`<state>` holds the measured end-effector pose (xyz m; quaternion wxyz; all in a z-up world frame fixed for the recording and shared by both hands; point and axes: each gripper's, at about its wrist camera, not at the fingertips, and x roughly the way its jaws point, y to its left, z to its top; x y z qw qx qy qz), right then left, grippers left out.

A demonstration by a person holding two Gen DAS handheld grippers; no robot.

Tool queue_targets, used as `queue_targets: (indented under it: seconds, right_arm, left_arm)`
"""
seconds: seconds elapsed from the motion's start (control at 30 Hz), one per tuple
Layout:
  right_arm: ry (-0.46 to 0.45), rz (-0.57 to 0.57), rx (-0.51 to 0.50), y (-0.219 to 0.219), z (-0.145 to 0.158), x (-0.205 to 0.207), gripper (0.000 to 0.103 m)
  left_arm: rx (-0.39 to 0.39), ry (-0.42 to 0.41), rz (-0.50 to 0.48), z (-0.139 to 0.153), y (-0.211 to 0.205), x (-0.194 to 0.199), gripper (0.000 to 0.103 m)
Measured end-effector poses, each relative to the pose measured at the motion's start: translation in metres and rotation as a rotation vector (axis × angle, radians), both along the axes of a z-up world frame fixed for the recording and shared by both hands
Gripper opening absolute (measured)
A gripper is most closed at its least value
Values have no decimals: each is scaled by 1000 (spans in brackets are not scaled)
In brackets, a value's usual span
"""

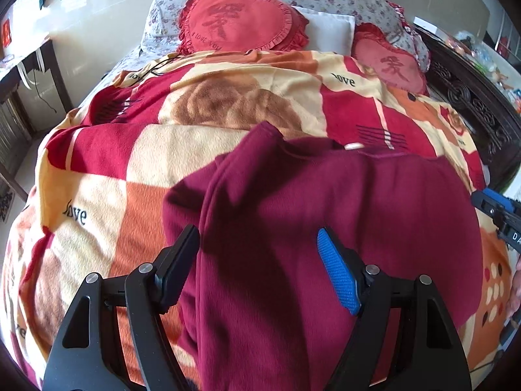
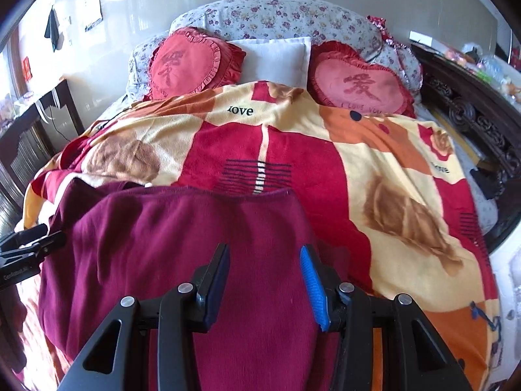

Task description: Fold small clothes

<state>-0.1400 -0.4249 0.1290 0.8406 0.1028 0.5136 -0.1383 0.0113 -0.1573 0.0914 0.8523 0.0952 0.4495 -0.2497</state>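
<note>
Fingers of the left gripper point(image 1: 259, 268) and the right gripper point(image 2: 265, 283) stand spread apart, gripping nothing, above the maroon garment point(image 1: 325, 215). It lies on the patterned blanket point(image 2: 374, 176) covering the bed. Farther off rest two red heart cushions point(image 2: 192, 63).

Maroon garment point(image 2: 182, 260) flat on blanket point(image 2: 407, 169), landmark. Beyond garment: open blanket up to heart cushions point(image 2: 192, 65) and white pillow point(image 2: 273, 57). Right of garment: wide bare blanket, then carved dark bed frame point(image 2: 472, 120). Left of garment: blanket strip point(image 1: 97, 176), then dark table point(image 1: 29, 75). Both grippers over garment's near edge, jaws apart, well separated.
</note>
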Motion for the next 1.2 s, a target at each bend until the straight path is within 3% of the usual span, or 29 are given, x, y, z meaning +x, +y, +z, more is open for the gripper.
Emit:
queue_targets:
  seconds: [0.17,0.83,1.1,1.2]
  right_arm:
    - [10,24,-44,13,2,-12,43]
    - [50,55,-45,27,-11,-10,43]
    - [84,66,-35,30,-24,-7,43]
    - [128,52,12,22,-40,-4,43]
  left_arm:
    - [1,11,-6,-3,4,-11,75]
    - [13,21,7,-17,15,-15,75]
    - [23,32,18,-23,18,-12,75]
    - [27,39,30,-26,19,-12,75]
